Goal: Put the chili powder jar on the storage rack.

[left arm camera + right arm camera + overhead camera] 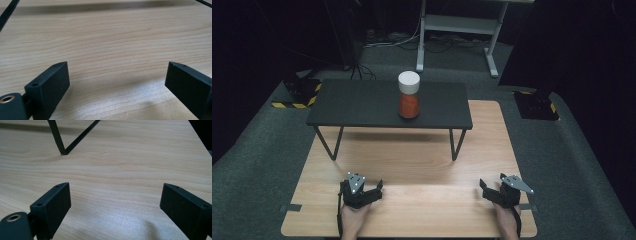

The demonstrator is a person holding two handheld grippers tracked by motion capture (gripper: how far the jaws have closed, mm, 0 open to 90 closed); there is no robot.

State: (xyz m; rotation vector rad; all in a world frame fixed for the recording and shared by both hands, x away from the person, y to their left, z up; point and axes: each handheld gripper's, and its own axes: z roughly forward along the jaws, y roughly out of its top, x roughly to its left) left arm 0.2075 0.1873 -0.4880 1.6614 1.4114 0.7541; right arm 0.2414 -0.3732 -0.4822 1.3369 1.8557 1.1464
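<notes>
A clear jar [409,94] with a white lid and red-orange contents stands upright on a low black shelf [362,105] at the far side of the wooden table [412,165]. My left gripper [362,190] rests near the table's front left, open, with nothing between its jaws; its own view has the jaws wide apart over bare wood [117,77]. At the front right sits my right gripper [494,189], also open and empty [115,200]. Both are far from the jar.
The shelf stands on thin black legs [454,145], one of which shows in the right gripper view [60,142]. Grey carpet surrounds the table. A white desk frame [457,30] stands behind. Dark stands with yellow-black tape [297,92] flank the far corners.
</notes>
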